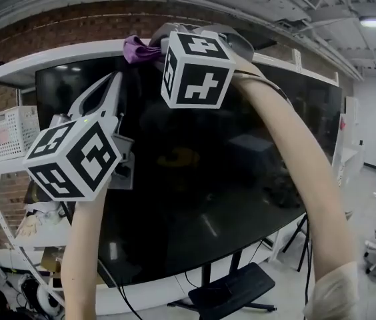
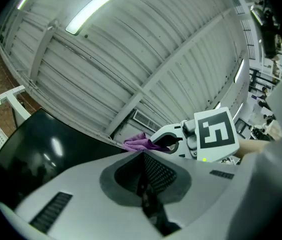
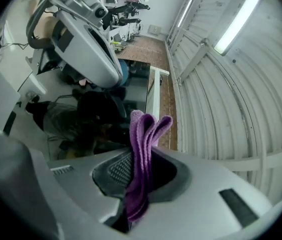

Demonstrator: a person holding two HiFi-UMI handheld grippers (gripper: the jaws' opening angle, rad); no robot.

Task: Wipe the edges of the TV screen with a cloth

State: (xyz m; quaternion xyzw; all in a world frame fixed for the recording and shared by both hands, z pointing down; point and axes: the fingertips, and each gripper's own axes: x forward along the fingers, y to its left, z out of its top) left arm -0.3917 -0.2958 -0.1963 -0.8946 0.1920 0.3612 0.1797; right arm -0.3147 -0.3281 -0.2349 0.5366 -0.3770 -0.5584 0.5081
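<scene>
Though limp, fuzzy cloth in right gripper

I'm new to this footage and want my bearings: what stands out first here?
A big dark TV screen fills the head view. At its top edge, the right gripper is shut on a folded purple cloth. The left gripper hangs before the screen's upper left, jaws together and empty.

Head view faces the TV screen from close; both gripper views look up past its top edge, sharing the ceiling.
</scene>
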